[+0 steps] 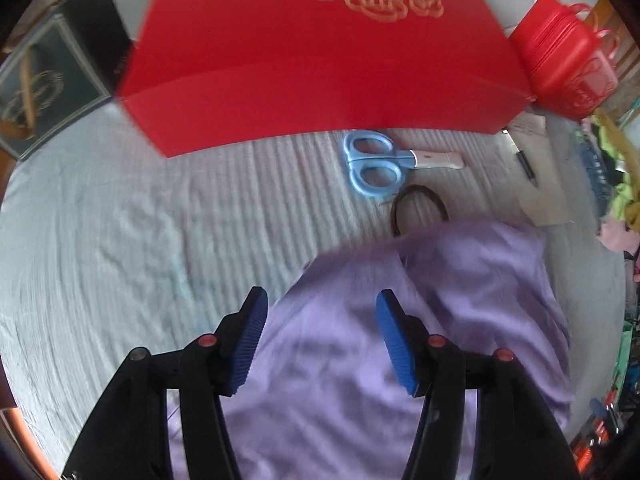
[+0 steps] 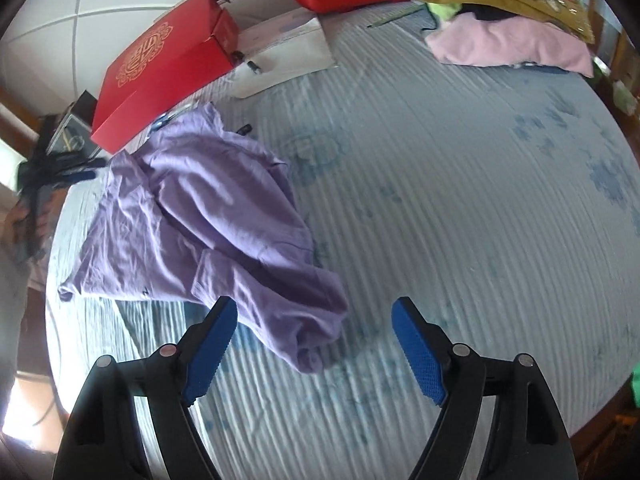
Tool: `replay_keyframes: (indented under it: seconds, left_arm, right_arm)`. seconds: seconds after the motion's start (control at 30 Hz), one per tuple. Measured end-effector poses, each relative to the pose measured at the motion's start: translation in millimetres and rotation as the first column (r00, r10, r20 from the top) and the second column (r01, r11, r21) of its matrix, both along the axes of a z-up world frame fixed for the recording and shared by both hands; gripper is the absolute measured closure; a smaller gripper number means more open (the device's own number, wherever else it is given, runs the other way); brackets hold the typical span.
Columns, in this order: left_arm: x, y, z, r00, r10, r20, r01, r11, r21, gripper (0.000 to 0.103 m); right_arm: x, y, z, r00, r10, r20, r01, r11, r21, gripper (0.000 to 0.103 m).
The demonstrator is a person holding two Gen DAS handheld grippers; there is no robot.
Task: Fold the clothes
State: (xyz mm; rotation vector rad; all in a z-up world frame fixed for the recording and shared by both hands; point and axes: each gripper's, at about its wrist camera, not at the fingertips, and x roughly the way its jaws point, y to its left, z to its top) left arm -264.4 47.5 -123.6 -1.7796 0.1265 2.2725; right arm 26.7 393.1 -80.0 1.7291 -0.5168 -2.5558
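Two claws, both mine, hang over a bed (image 2: 460, 168) covered in a striped pale-blue sheet, and both stand with their jaws spread and nothing between them. My left claw (image 1: 320, 308) hovers directly above the purple shirt (image 1: 400, 340), whose cloth fills the gap under its blue pads; I judge it is placed there to pinch an edge for the first fold. My right claw (image 2: 312, 320) is held on the opposite side of the shirt (image 2: 208, 208), its left pad just over the crumpled lower corner, which looks like the natural second grip point. The shirt lies rumpled and part doubled over itself, so it is not yet spread flat; folding, as I read it, has barely begun. Beyond the shirt, away from my left claw, lie blue-handled scissors (image 1: 376, 164) and a dark hair band (image 1: 420, 210), the band touching or slipping under the shirt's far edge. Farther still beyond the shirt stands a large red box (image 1: 320, 60). Well apart from the shirt, across the bed, a heap of pink and mustard clothes (image 2: 508, 20) waits, probably next in line.
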Motion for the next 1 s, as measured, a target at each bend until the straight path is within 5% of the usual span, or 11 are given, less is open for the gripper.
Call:
replay_keyframes:
  seconds: [0.13, 0.2, 0.43, 0.6, 0.8, 1.0]
  left_arm:
    - [-9.8, 9.6, -12.3, 1.000, -0.015, 0.013, 0.015, 1.000, 0.018, 0.050]
    - [-1.7, 7.5, -9.1, 1.000, -0.019, 0.013, 0.019, 0.999, 0.030, 0.091]
    - [90.4, -34.8, 48.5, 0.992, -0.085, -0.093, 0.098, 0.984, 0.146, 0.092]
    - [187.0, -83.9, 66.9, 0.993, -0.081, -0.085, 0.092, 0.987, 0.135, 0.092]
    - [246.3, -114.2, 32.3, 0.999, 0.048, -0.014, -0.046, 0.993, 0.111, 0.092]
    - [296.0, -140.0, -2.0, 0.983, 0.176, 0.045, -0.180, 0.980, 0.082, 0.092]
  right_arm:
    - [-16.8, -18.6, -9.6, 0.998, 0.066, 0.011, -0.066, 0.998, -0.006, 0.023]
    - [-25.1, -27.1, -21.3, 0.995, 0.089, 0.042, -0.089, 0.996, 0.001, 0.023]
    - [-31.2, -48.0, -52.2, 0.983, 0.108, 0.146, -0.122, 0.988, 0.091, 0.026]
    - [-29.9, -51.1, -57.2, 0.974, 0.161, 0.157, -0.177, 0.980, 0.090, 0.025]
    - [-37.2, -46.0, -60.8, 0.945, 0.258, 0.199, -0.267, 0.964, 0.019, 0.026]
    - [-80.0, -89.9, -13.0, 0.905, 0.422, 0.047, -0.423, 0.906, 0.003, 0.029]
